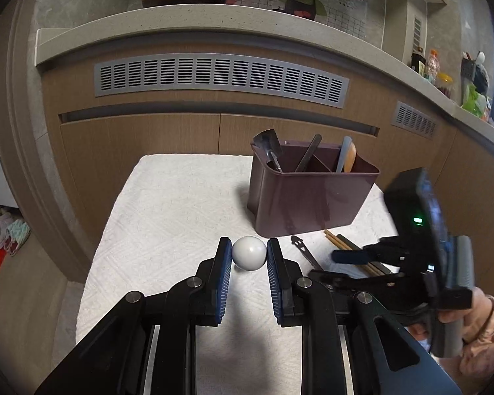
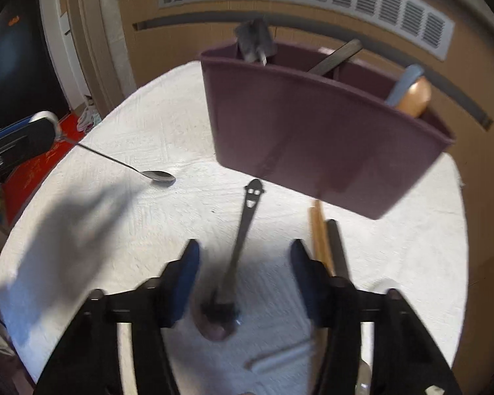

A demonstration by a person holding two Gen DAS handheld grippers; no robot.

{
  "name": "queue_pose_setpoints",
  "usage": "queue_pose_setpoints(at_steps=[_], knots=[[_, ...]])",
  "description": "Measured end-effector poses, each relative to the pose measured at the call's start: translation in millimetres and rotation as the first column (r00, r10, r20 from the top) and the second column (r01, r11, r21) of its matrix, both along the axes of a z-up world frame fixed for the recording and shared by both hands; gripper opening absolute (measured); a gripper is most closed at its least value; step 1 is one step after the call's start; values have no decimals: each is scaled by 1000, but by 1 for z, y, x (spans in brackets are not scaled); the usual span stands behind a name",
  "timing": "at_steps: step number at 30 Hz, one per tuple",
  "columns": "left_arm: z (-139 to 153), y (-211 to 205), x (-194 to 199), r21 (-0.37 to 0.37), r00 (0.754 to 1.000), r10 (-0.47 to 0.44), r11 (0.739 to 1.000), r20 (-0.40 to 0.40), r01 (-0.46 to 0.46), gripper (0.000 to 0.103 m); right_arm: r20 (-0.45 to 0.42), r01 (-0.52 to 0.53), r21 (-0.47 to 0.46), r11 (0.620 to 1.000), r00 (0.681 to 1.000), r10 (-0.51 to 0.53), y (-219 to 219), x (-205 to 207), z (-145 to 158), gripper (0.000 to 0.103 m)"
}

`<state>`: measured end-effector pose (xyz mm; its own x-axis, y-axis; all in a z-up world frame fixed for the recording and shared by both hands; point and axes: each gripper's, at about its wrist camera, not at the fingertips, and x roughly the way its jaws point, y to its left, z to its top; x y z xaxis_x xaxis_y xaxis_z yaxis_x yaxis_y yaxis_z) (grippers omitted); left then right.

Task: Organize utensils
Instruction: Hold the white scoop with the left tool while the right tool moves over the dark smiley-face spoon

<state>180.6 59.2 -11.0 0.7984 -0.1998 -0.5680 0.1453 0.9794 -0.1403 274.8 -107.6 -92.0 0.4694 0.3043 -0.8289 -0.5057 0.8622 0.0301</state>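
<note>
Blue-padded fingers (image 1: 225, 265) of the left gripper (image 1: 249, 256) are clamped on the round white ball end (image 1: 249, 252) of a thin metal spoon (image 2: 128, 166). Only the right wrist view shows that spoon whole: its stem slants down from the left gripper (image 2: 23, 138) at the frame's left edge, and its bowl touches the white textured cloth (image 1: 168, 204) that covers the table. The right gripper (image 2: 245, 256) has its jaws wide apart with nothing between the pads, hovering above a dark slotted spoon with a smiling-face cutout (image 2: 243, 230) that lies on the cloth (image 2: 122, 230), handle pointing toward the caddy.

Wood-grain cabinet fronts with grey vent grilles (image 1: 220, 75) and a pale stone counter (image 1: 181, 16) fill the background. A maroon plastic utensil caddy with dividers (image 1: 306, 197) stands on the far right part of the cloth, directly beyond the right gripper in its own view (image 2: 313, 131). It holds a dark metal spatula (image 1: 268, 146) in the left compartment, a dark flat handle (image 1: 309, 153) in the middle, and a light blue utensil beside an orange-brown wooden spoon (image 1: 347, 154) at the right.

Just in front of the caddy, wooden chopsticks (image 2: 317, 237) and a dark stick (image 2: 337, 247) lie side by side, close to the right gripper's right finger. The left wrist view shows the right gripper (image 1: 362, 263) from the side, low over these pieces. A white stick-like handle (image 2: 280, 358), blurred, lies near the bottom of the right wrist view.
</note>
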Motion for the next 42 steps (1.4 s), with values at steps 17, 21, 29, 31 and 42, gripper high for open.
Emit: queue_pose_setpoints(at_steps=[17,21,29,31,42], knots=[[12,-5,-10,-46,999,-39,998,-6,39,22,82,64,111,992,994,-73,-39,-34,37,5],[24,-17,-20,-29,998,-57,998,17,57,22,157,87,157,984,981,-112,-62,-56,61,5],[35,-28,-28,-14,998,-57,998,24,57,22,134,67,120,991,988,-83,-80,-66,59,11],[34,-27,-28,-26,998,-59,998,13,59,22,77,38,114,993,996,-47,-77,-64,43,19],[29,-23,-29,-43,998,-66,997,6,66,22,-75,50,179,983,997,-37,-73,-89,-7,27]])
